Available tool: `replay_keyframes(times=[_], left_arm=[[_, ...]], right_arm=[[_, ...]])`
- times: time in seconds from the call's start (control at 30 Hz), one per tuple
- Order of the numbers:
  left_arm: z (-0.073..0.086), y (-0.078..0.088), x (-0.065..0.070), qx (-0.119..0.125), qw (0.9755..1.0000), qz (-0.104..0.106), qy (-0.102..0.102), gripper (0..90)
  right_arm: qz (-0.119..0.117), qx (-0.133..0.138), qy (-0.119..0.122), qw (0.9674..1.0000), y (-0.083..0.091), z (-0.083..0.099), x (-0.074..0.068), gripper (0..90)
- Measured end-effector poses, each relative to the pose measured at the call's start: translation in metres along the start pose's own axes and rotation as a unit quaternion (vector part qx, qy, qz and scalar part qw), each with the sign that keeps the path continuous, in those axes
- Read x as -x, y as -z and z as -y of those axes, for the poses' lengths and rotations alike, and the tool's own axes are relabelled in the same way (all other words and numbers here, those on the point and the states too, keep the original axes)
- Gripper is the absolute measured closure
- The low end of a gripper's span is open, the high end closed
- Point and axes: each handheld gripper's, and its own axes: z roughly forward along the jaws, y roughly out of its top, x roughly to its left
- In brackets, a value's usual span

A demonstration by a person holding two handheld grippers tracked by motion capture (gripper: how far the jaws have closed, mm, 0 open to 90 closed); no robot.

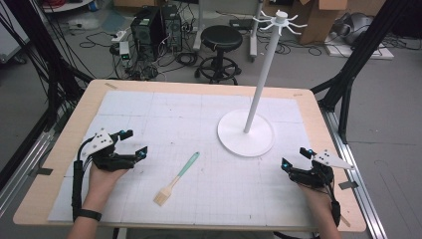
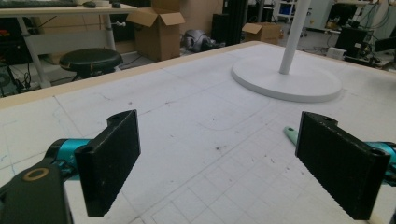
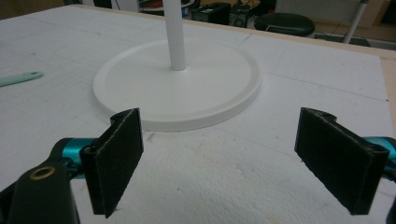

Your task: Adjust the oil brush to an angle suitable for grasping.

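Even, bright light; soft focus

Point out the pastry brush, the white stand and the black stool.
pastry brush [image 1: 180,173]: high view, on the green handle.
white stand [image 1: 247,141]: high view, on the bare round base.
black stool [image 1: 221,36]: high view, on the round seat, beyond the table.

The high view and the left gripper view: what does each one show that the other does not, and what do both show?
High view alone: both hands, the right gripper, the whole brush with its bristles, and the hooks atop the stand.

Left gripper view alone: the ribbed inner faces of the left gripper pads, wide apart, with bare table between them.

Both: the table, the stand base and pole, the stool, cardboard boxes behind, and the brush's green handle, of which the left gripper view catches just the tip.
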Motion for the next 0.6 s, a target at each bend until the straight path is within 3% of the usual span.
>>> replay_keyframes(times=[0.6], left_arm=[[-0.0012,0.0000,-0.0009,0.019,0.9998,0.001,0.005,14.6]], right_arm=[[0.004,0.002,-0.003,1.0000,0.0023,0.0000,0.0005,14.8]])
